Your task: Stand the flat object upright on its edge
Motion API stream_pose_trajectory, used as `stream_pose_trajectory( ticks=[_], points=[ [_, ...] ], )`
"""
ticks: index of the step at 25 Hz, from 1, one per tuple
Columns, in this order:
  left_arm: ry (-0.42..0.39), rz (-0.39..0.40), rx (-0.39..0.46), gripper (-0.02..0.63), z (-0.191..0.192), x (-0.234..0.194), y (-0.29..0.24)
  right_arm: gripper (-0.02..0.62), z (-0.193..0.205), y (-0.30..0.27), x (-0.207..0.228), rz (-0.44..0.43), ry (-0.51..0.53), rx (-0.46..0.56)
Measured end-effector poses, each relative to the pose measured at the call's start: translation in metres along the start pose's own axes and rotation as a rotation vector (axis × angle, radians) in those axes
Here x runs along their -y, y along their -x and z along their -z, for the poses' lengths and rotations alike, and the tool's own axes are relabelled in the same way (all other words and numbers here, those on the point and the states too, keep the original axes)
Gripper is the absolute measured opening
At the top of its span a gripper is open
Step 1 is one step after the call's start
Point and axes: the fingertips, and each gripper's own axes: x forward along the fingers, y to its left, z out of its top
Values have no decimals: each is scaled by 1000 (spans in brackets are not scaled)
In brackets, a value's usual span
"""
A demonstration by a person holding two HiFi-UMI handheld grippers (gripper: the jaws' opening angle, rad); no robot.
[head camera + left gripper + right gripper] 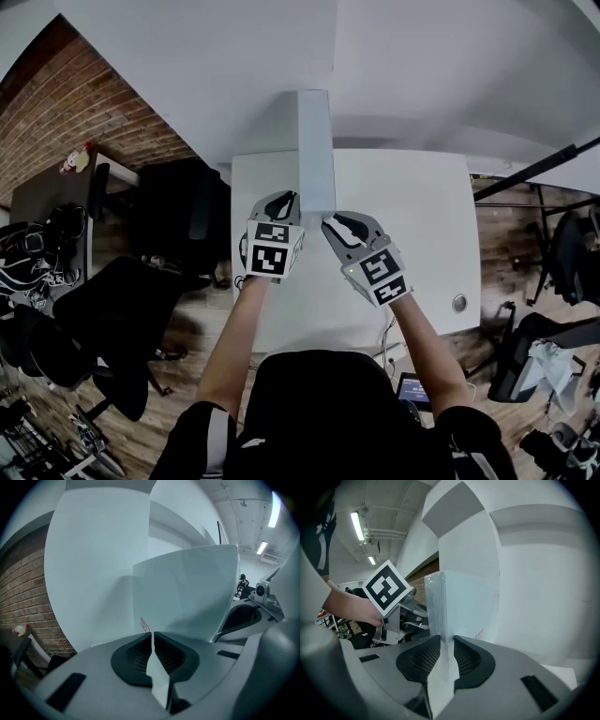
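Observation:
The flat object (317, 150) is a thin white slab that stands upright above the white table (412, 216), its narrow edge turned toward me. My left gripper (287, 206) is shut on its lower left part. In the left gripper view the dark pads (136, 656) of the left gripper (153, 638) pinch a thin edge of the flat object (187, 592). My right gripper (335, 223) is shut on the lower right part. In the right gripper view the right gripper (443, 643) clamps the flat object (464, 606) along its thicker wrapped edge, with the left gripper's marker cube (386, 588) beyond it.
Black office chairs (122, 309) stand left of the table, and another chair (548, 347) is at the right. A brick wall (56, 122) runs at the far left. A small round metal piece (458, 303) sits near the table's right front corner. A cable (386, 337) hangs off the front edge.

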Motion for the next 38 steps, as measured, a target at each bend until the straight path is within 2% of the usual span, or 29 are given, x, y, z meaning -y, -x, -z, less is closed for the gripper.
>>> stream_pose_trajectory(
  ticks=[8,20,29,38],
  points=[
    [6,-1,0,29,-6,-6,-14,114,-6,-10,16,12,0,1],
    [31,-5,7,29,-6,-11,-19,101,-7,-8,15,-14,-3,32],
    [17,-9,23,30,-3,-11,0,81,-12,4,5,-12,7,46],
    [14,-18,87,29,-15,-5,47,70,-29,30,1,14,-5,107]
  ],
)
